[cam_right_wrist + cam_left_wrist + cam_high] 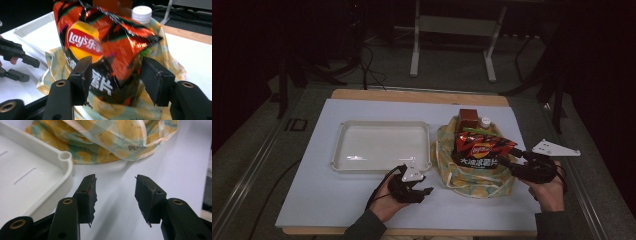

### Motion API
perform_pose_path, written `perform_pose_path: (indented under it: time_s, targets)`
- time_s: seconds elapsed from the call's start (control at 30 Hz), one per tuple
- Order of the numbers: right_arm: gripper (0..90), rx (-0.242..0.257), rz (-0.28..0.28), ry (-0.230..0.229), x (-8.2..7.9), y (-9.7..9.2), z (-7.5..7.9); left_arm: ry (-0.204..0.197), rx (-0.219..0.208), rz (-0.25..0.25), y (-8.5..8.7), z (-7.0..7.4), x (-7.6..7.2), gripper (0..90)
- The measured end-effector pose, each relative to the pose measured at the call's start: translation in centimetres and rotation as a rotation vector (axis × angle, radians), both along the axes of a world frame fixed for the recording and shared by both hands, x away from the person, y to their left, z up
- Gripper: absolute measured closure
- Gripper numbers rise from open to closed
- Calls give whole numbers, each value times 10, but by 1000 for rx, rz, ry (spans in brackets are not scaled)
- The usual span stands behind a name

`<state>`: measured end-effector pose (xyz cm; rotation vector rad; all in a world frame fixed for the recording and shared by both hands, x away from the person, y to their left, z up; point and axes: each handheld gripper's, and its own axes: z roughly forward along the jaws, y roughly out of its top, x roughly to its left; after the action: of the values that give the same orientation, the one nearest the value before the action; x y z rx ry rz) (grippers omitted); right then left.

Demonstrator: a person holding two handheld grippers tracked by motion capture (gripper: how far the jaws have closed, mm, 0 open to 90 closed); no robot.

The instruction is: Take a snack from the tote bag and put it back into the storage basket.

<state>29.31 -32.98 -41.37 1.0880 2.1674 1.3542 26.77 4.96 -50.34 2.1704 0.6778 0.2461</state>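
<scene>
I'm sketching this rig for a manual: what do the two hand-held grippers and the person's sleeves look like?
Each hand-held gripper, left and right, is black, with two flat-padded jaws on arms set with brass-ringed holes. The pads look worn, with ragged edges. A pale grey three-cornered plate tops each, and a black cable trails from the left one. The sleeves are dark.

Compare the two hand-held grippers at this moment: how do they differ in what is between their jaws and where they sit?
The left hand-held gripper has open jaws with only bare table between them; the right hand-held gripper has the chip bag between its jaws. The left sits beside the white tray, short of the patterned cloth bag; the right is at the cloth bag, level with the chips. Both have black jaws.
</scene>
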Motion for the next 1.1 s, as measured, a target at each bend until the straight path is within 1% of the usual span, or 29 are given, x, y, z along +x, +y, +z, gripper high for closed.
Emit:
perform_pose_path:
  time_s: [0.1,0.17,0.27,0.4,0.53,0.67,0.77,0.8,0.83,0.87,0.97,1.0,1.03,1.1]
  targets:
    - [416,-10,6,1,5,4,1,-11,-16,-5,4,-1,-1,510]
    - [410,-1,6,2,8,4,2,-21,-15,-5,6,-2,-2,509]
    - [399,2,4,5,13,4,3,-19,-7,1,11,-3,-3,505]
    - [385,1,11,8,18,5,4,-15,-13,13,16,-4,-5,505]
    - [383,16,25,10,25,6,5,-11,3,18,21,-6,-7,505]
    - [387,7,32,24,33,8,3,-10,20,17,22,-10,-9,505]
    - [413,11,44,28,36,9,2,-17,14,23,23,-13,-8,505]
    - [446,10,56,28,38,11,0,-21,9,29,24,-14,-7,505]
    - [446,10,56,28,38,11,0,-21,9,29,24,-14,-7,505]
    - [481,16,53,33,39,10,0,-24,14,30,25,-15,-6,505]
    - [504,21,62,31,41,9,0,-22,26,40,28,-17,-4,505]
    - [526,21,67,31,41,9,-1,-21,22,42,28,-18,-3,505]
    - [572,22,79,31,41,9,0,-25,16,46,29,-18,-3,505]
    - [589,22,83,32,41,9,-1,-28,17,47,29,-19,-2,505]
